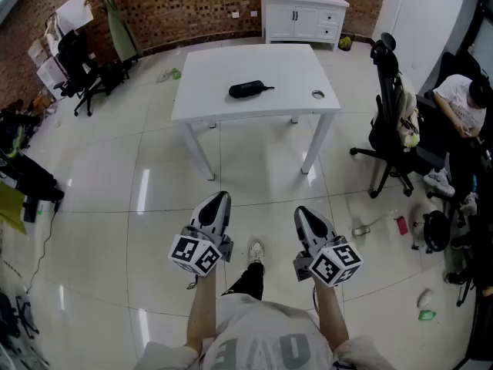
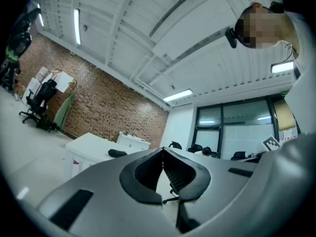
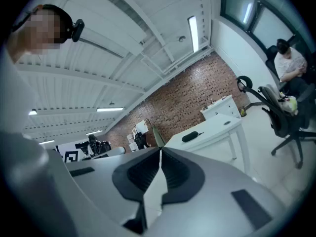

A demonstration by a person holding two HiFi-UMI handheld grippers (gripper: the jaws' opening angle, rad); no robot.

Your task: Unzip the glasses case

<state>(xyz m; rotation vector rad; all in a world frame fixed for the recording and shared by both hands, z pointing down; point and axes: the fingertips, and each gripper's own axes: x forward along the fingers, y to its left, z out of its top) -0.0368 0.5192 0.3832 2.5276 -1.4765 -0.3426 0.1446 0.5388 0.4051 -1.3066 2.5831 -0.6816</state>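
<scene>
A black glasses case (image 1: 246, 89) lies on a white table (image 1: 208, 99), far ahead of both grippers. It also shows small in the left gripper view as the case (image 2: 117, 153) and in the right gripper view as the case (image 3: 190, 137). My left gripper (image 1: 221, 196) and right gripper (image 1: 301, 211) hang side by side over the tiled floor, well short of the table. Both point level toward the table, shut, with their jaw tips touching and nothing between them (image 2: 163, 149) (image 3: 160, 148).
A small round thing (image 1: 318, 95) sits near the table's right corner. A black office chair (image 1: 393, 122) stands right of the table, and a seated person (image 1: 462, 102) is beyond it. A white cabinet (image 1: 302, 14) lines the brick wall. Chairs and clutter (image 1: 77, 60) fill the left side.
</scene>
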